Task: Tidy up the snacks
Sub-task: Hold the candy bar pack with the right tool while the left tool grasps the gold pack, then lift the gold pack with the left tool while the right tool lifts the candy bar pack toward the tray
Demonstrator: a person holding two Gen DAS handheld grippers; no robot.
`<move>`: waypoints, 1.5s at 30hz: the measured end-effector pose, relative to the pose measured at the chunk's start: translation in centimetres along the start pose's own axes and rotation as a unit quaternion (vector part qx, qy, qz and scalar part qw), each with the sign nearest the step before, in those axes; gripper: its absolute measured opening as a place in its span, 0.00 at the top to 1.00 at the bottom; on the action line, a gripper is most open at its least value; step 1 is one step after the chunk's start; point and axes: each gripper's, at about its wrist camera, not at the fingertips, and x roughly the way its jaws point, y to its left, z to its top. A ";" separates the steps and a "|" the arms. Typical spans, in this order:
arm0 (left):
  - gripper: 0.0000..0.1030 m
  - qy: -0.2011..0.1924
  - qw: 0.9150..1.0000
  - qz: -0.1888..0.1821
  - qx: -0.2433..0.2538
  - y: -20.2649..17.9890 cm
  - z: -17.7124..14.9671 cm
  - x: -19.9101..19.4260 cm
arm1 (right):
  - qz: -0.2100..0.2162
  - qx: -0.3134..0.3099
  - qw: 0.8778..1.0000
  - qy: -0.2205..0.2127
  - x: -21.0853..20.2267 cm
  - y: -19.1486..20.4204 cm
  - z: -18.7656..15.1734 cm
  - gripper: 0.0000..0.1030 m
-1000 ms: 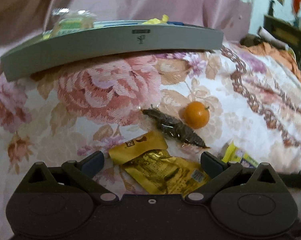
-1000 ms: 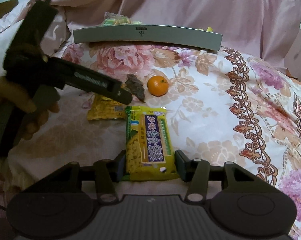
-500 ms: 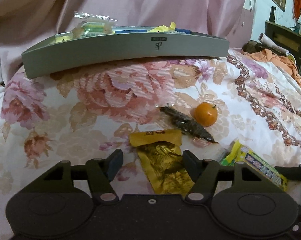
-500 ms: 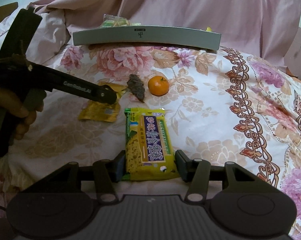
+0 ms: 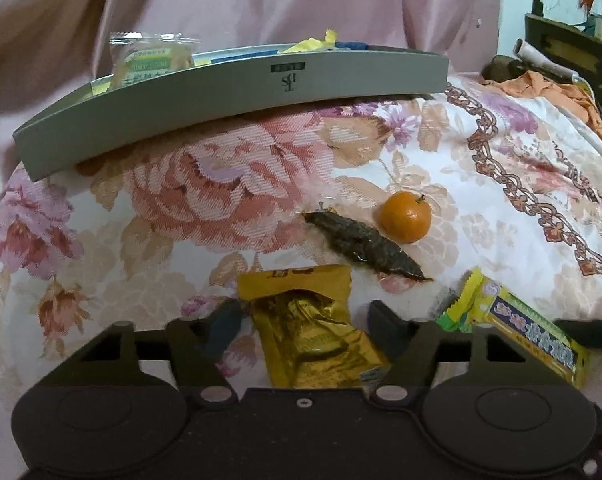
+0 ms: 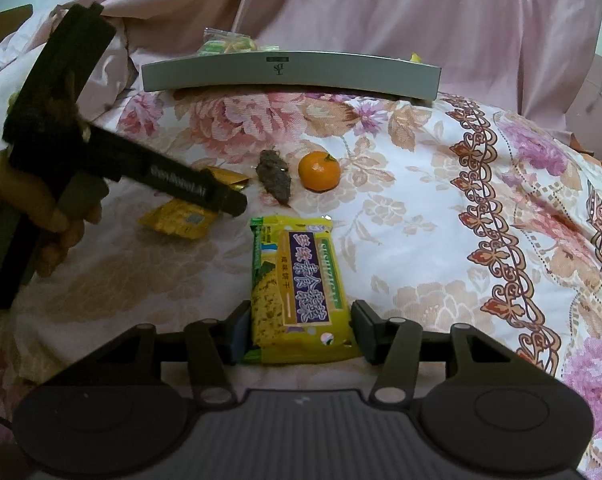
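Note:
A gold foil snack packet (image 5: 309, 328) lies on the floral bedspread between the fingers of my left gripper (image 5: 305, 326); the jaws have closed in to its sides and grip it. It also shows in the right wrist view (image 6: 177, 220). My right gripper (image 6: 299, 330) straddles a yellow-green biscuit pack (image 6: 297, 288), its fingers close beside it with small gaps. The pack also shows in the left wrist view (image 5: 513, 332). A dark dried snack (image 5: 365, 246) and a small orange (image 5: 406, 217) lie further ahead. A grey tray (image 5: 221, 96) at the back holds several wrapped snacks.
The bedspread (image 6: 441, 216) is soft and uneven. Pink fabric (image 5: 261, 4) rises behind the tray. A dark cabinet and orange cloth (image 5: 557, 88) stand at the far right. My left gripper body (image 6: 113, 160) and hand show at the left of the right wrist view.
My left gripper's fingers have closed in from wide open onto the gold packet, and it has pulled back a little. My right gripper has stayed around the biscuit pack.

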 end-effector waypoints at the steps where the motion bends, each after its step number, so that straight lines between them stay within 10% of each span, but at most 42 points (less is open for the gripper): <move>1: 0.44 -0.001 1.000 -0.003 -0.001 0.2 -0.1 -0.2 | -0.001 0.002 1.000 0.000 0.1 0.1 0.1 0.42; 27: 0.50 0.041 0.998 -0.048 0.009 1.5 -6.3 -8.0 | 0.010 -0.008 1.000 -0.004 -0.2 3.1 0.5 0.49; 38: 0.35 0.047 0.996 -0.073 0.006 1.6 -6.1 -7.7 | 0.006 -0.036 0.999 -0.002 -0.1 4.0 0.9 0.44; 45: 0.49 0.047 0.996 -0.067 0.021 1.7 -6.1 -7.5 | 0.002 -0.037 0.999 0.004 0.9 4.4 1.6 0.41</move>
